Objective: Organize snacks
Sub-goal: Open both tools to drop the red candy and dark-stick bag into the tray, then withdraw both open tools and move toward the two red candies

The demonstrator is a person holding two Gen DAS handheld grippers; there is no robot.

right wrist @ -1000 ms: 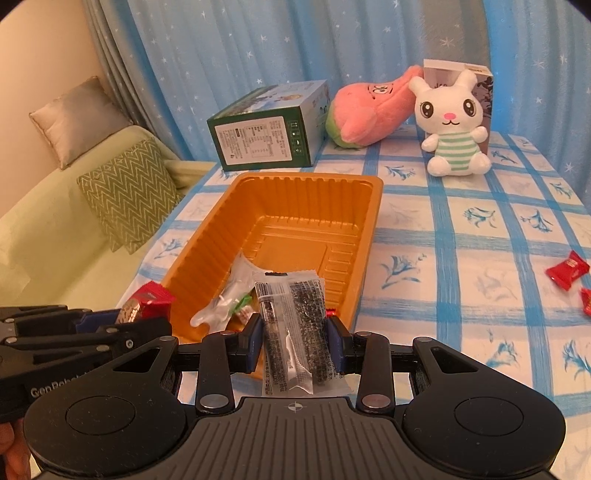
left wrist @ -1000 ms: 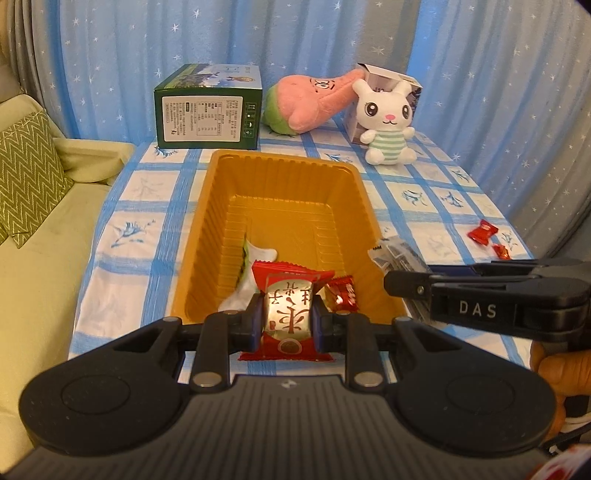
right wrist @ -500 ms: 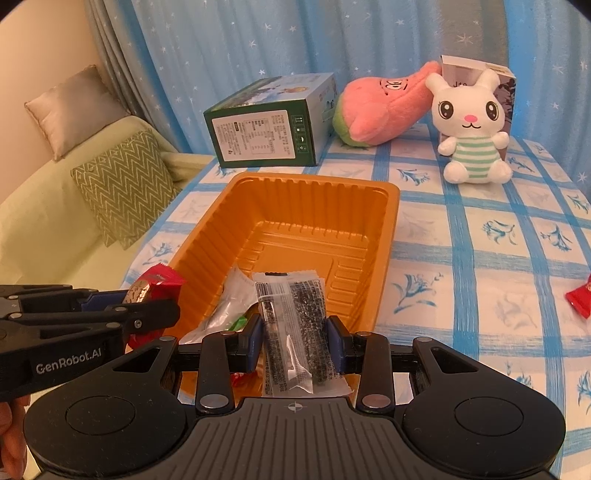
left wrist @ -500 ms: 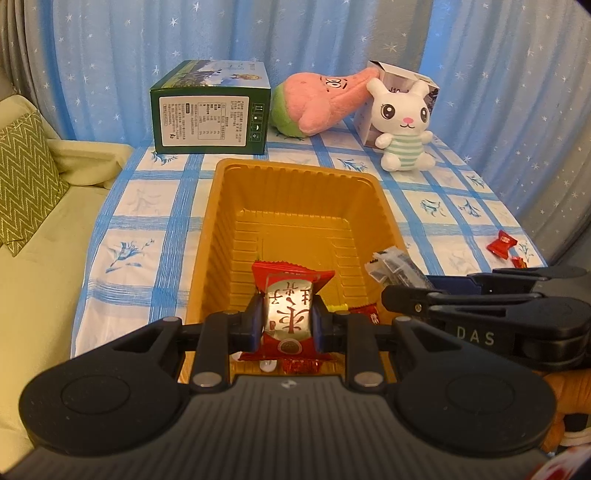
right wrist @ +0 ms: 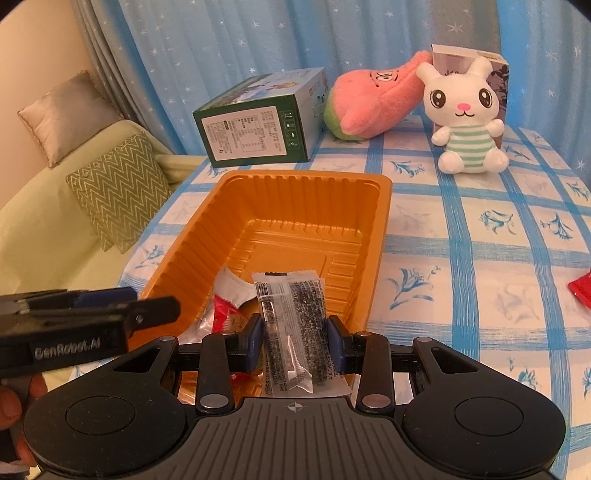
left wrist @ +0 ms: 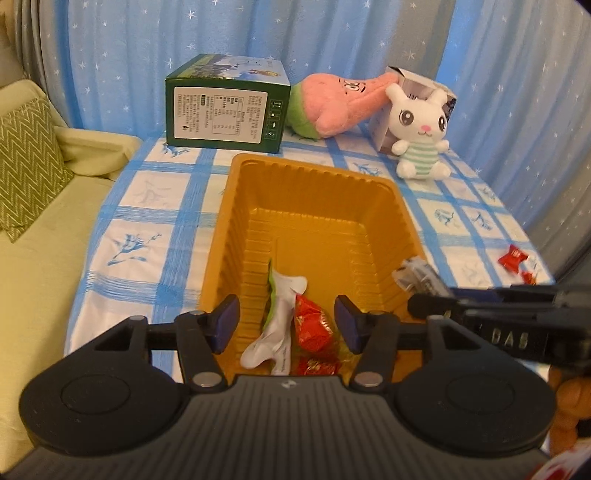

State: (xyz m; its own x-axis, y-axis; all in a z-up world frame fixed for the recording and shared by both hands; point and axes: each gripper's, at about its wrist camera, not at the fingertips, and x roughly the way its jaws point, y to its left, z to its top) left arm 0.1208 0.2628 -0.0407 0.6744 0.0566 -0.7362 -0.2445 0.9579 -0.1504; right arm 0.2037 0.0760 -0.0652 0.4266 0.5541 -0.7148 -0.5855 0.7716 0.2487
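Right claw point(right wrist: 293, 341) pinches a flat clear packet point(right wrist: 291, 325) over the ribbed orange tray point(right wrist: 295, 206).

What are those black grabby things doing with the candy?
A person is sorting snacks into the orange tray. The left gripper is opening over the tray with nothing between its jaws; a red candy lies below it. The right gripper holds a clear sesame packet above the tray. More red candies wait on the tablecloth.

Blue star-dotted curtains point(left wrist: 332, 33), pale green sofa point(left wrist: 33, 266), zigzag cushion point(right wrist: 118, 192)
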